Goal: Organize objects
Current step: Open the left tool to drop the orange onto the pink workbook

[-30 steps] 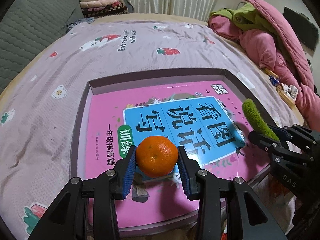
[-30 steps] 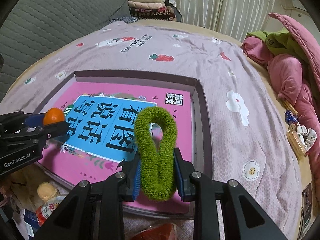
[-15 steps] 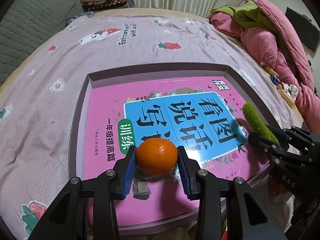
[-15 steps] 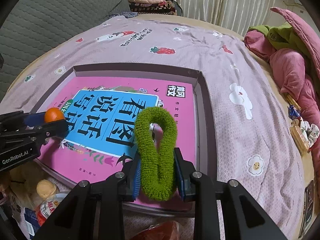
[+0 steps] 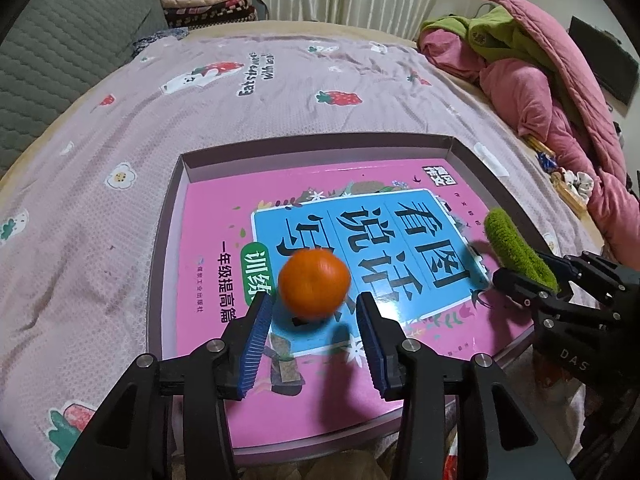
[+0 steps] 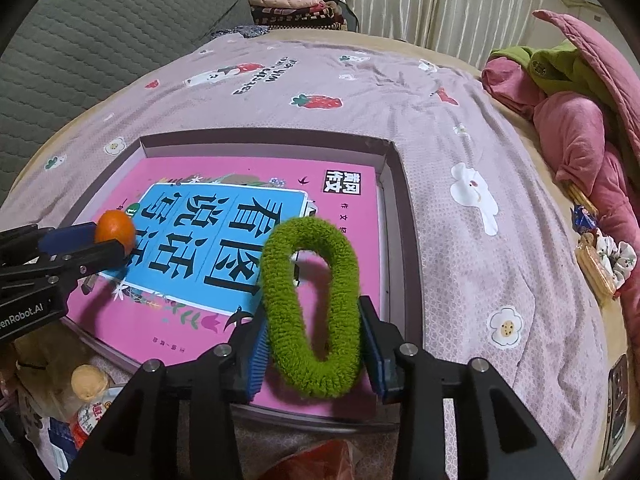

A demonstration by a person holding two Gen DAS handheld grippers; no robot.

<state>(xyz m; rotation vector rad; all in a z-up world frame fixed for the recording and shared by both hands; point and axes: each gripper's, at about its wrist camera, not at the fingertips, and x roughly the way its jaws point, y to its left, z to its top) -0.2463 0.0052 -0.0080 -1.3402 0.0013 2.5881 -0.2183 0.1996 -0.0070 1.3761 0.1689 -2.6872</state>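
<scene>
An orange mandarin (image 5: 314,284) is blurred, just past the tips of my left gripper (image 5: 314,308), whose blue pads stand apart and no longer touch it. It sits over a pink book (image 5: 360,232) lying in a shallow purple-grey tray (image 5: 168,216). It also shows in the right wrist view (image 6: 115,230). My right gripper (image 6: 314,320) has opened; a green fuzzy hair loop (image 6: 314,300) hangs between its pads, widened into an oval. The loop also shows in the left wrist view (image 5: 516,248).
The tray (image 6: 400,216) lies on a bed with a lilac strawberry-print sheet (image 5: 100,200). Pink and green bedding (image 5: 540,80) is heaped at the right. Folded blankets (image 5: 204,0) lie at the far end. Bottles and packets (image 6: 84,392) sit below the near bed edge.
Both grippers have opened. The mandarin has left the left pads and moves forward over the book. The green loop has sprung wider between the right pads.
</scene>
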